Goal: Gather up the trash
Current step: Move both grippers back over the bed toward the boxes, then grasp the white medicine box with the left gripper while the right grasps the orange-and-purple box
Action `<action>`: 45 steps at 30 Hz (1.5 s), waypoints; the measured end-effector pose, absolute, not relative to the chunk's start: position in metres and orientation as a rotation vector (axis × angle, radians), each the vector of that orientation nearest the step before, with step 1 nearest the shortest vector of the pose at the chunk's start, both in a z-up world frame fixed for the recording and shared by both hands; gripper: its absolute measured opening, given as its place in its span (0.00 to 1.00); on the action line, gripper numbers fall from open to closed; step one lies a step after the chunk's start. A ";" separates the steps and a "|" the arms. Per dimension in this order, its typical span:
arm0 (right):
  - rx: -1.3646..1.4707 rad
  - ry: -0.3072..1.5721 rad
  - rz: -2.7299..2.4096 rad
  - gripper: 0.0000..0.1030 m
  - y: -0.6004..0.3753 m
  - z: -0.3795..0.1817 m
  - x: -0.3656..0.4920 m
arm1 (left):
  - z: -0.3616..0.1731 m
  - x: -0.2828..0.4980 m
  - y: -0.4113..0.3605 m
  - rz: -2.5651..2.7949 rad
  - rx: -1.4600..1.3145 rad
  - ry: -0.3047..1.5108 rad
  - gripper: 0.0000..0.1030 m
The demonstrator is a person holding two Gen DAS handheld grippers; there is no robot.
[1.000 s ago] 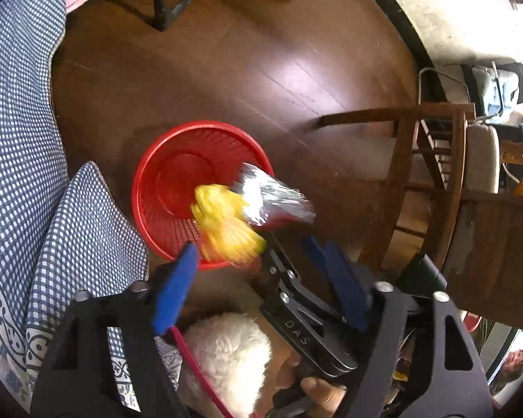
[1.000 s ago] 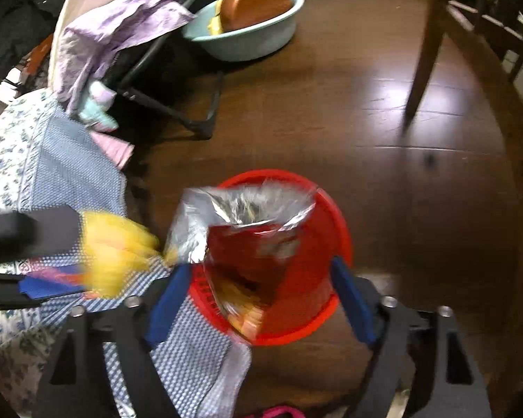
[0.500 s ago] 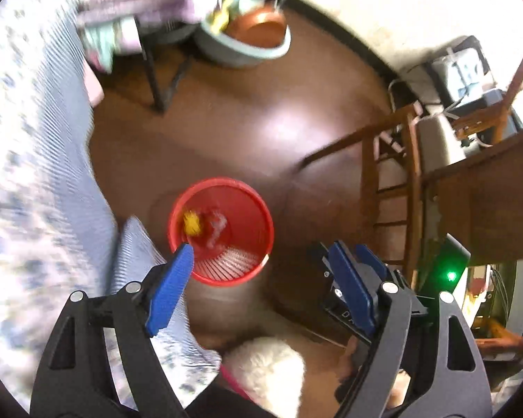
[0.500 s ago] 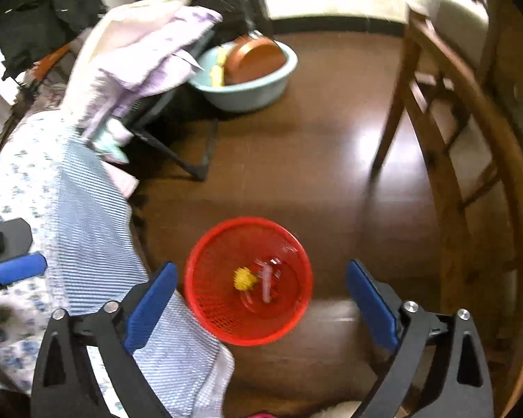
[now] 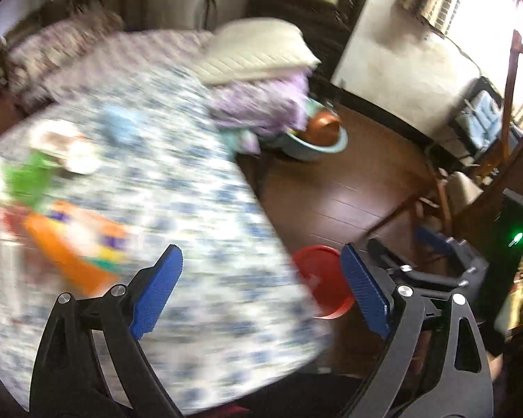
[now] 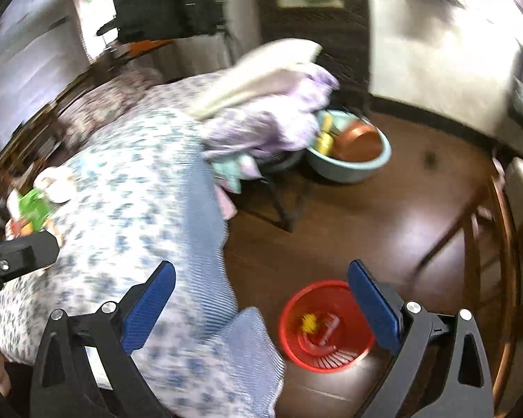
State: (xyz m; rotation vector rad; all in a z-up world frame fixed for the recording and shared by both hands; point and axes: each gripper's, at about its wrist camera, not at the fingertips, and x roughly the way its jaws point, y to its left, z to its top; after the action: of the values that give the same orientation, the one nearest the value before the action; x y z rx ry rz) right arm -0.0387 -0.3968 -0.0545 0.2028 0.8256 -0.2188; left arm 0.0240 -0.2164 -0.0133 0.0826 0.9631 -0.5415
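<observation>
Dark polished floorboards [image 6: 383, 216] fill the right half of both views, while the left half is taken up by a table draped in a blue-and-white floral cloth [image 6: 132, 181], heavily blurred in the left wrist view. On the floor, low and right of centre in the right wrist view, a red mesh basket [image 6: 326, 325] is seen just beside the hanging corner of the cloth; a crumpled yellow piece [image 6: 309, 322] and a red wrapper [image 6: 327, 325] lie inside it, side by side on its bottom. On the tabletop, at the left edge of the left wrist view, an orange packet [image 5: 76, 247] and something green [image 5: 31, 177] can be made out (too smeared for detail). A pale blue basin [image 6: 350, 160] holding a copper-coloured bowl is set on the floor in the upper middle, beside a heap of lilac and cream fabric [image 6: 272, 104].

The left gripper [image 5: 258, 289] is spread wide, its jaws having just been opening, with nothing between the blue pads. The right gripper [image 6: 261, 299] is likewise released and empty, its jaws also widened just now.
</observation>
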 end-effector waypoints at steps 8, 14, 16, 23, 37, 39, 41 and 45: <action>0.092 0.814 -0.086 0.94 -0.306 -0.032 0.005 | -0.002 0.051 -0.107 -0.382 -0.001 0.930 0.86; 0.034 0.840 0.016 0.94 -0.250 -0.037 0.020 | -0.008 0.063 -0.042 -0.269 0.005 0.911 0.86; 0.050 0.840 0.056 0.94 -0.237 -0.036 0.026 | -0.008 0.064 -0.021 -0.245 -0.024 0.911 0.86; 0.002 0.848 0.209 0.94 -0.191 -0.029 0.054 | -0.015 0.069 0.017 -0.194 -0.029 0.939 0.86; -0.134 0.874 0.345 0.73 -0.154 -0.063 0.060 | -0.038 0.071 0.009 -0.202 0.118 0.988 0.86; -0.127 0.870 0.349 0.70 -0.155 -0.065 0.060 | -0.040 0.070 0.002 -0.213 0.144 0.990 0.86; -0.117 0.869 0.353 0.68 -0.157 -0.066 0.063 | -0.042 0.070 -0.005 -0.220 0.169 0.993 0.86; -0.094 0.877 0.354 0.50 -0.162 -0.071 0.070 | -0.045 0.071 -0.016 -0.236 0.189 1.004 0.86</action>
State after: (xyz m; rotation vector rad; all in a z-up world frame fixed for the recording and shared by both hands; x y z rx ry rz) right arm 0.0700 -0.1619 -0.0714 -0.0939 0.8769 0.3545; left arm 0.0707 -0.0158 -0.0454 0.1891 1.0039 -0.2363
